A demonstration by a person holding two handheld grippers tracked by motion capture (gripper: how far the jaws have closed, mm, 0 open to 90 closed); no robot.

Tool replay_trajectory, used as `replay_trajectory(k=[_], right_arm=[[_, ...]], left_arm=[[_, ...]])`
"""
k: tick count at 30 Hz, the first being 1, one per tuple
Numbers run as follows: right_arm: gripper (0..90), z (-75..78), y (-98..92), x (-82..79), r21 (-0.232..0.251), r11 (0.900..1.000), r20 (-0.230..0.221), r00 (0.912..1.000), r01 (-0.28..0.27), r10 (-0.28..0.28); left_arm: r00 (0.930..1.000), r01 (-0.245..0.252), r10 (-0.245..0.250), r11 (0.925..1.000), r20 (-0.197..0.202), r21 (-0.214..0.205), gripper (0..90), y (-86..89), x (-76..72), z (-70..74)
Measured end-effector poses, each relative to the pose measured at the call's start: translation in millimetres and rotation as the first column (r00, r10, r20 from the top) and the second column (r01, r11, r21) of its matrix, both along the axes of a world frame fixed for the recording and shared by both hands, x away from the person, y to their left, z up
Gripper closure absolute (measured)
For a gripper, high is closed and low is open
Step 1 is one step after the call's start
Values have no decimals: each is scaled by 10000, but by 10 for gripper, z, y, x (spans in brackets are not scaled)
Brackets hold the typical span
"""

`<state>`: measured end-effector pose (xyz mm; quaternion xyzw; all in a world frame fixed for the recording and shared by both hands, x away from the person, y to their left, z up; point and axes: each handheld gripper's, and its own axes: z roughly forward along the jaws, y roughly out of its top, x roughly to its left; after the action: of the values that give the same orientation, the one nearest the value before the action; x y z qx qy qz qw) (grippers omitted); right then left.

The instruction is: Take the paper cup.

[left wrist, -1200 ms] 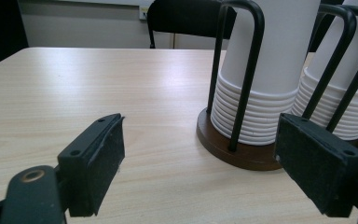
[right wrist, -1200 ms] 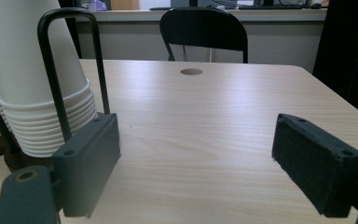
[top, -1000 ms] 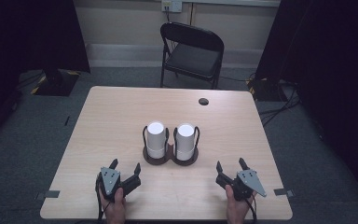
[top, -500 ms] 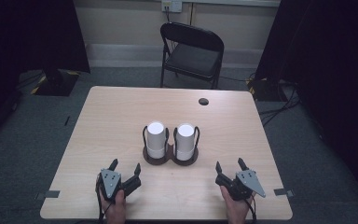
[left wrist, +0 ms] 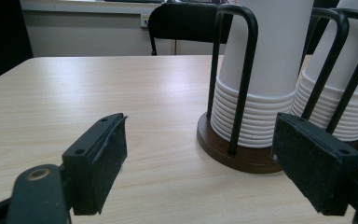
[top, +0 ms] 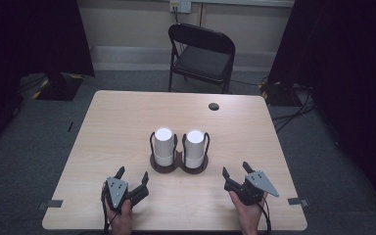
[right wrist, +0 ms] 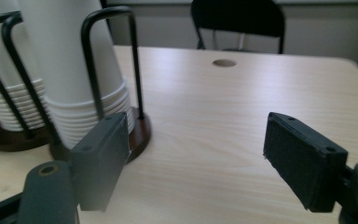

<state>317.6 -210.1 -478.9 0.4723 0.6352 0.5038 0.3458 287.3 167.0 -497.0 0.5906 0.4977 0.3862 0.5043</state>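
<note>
High view: two cup stacks (top: 164, 146) (top: 195, 148) stand untouched in a dark holder (top: 178, 165) mid-table, nothing lifted yet. Left gripper (top: 132, 176) and right gripper (top: 235, 172) rest near the front edge, apart from the holder. Pale wood table (top: 117, 122), grommet hole (top: 214, 106), black chair (top: 201, 54) behind, grey floor

Left gripper view: jaws wide, empty, stacks (left wrist: 261, 70) ahead

Right gripper view: jaws have just been closing, part open, nothing between them, stacks (right wrist: 74, 65) beside

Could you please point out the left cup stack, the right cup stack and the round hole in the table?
left cup stack (top: 163, 146), high view, on its white side.
right cup stack (top: 194, 148), high view, on its white side.
round hole (top: 214, 106), high view, on its dark middle.
</note>
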Motion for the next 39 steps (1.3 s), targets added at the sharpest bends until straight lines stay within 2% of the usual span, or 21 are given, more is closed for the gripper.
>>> replay_trajectory(k=[1, 5, 11, 12, 14, 19, 20, 21, 23, 24, 27, 32, 39], right_arm=[[230, 14, 12, 10, 59, 9998, -80, 9998, -183, 183], [269, 61, 88, 13, -70, 9969, 86, 9969, -785, 785], [257, 132, 145, 58, 185, 9923, 308, 9921, -1224, 1218], [283, 170, 164, 78, 198, 9882, 242, 9882, -1518, 1513], [285, 207, 189, 92, 210, 9853, 312, 9851, -1696, 1689], [292, 313, 255, 115, 133, 9807, 544, 9795, -1949, 1939], [311, 373, 284, 132, 92, 9768, 657, 9748, -2140, 2130], [311, 373, 284, 132, 92, 9768, 657, 9748, -2140, 2130], [312, 451, 337, 172, 50, 9709, 790, 9680, -2393, 2381], [312, 451, 337, 172, 50, 9709, 790, 9680, -2393, 2381], [308, 518, 416, 245, 83, 9627, 847, 9594, -2705, 2689], [291, 561, 496, 294, 230, 9584, 915, 9552, -2845, 2814], [328, 675, 644, 399, -37, 9497, 1162, 9432, -3130, 3113]], left_arm=[[10000, 3, -3, 10000, 0, -16, 181, 1, -1, 0], [10000, 49, -49, 10000, 9, -37, 181, 4, 0, 0], [10000, 23, -23, 10000, -42, -27, 181, 4, 6, 1], [10000, 16, -16, 10000, -16, -24, 181, 3, 2, 0], [10000, 67, -67, 10000, 26, -2, 181, 1, -2, -1], [10000, -1, 1, 10000, 14, 60, 182, -5, -1, 1], [10000, 2, -2, 10000, 14, 63, 182, -6, -1, 1], [10000, 25, -25, 10000, 3, 56, 182, -5, 0, 1], [10000, 55, -55, 10000, -3, 53, 182, -1, 1, 1], [10000, 66, -66, 10000, -3, 38, 182, 0, 0, 1], [10000, 63, -63, 10000, -14, 53, 182, 0, 2, 1], [10000, 81, -81, 10000, 1, -35, 183, 5, 0, 0], [9999, 109, -109, 9999, 45, 92, 184, -4, -4, 0]])
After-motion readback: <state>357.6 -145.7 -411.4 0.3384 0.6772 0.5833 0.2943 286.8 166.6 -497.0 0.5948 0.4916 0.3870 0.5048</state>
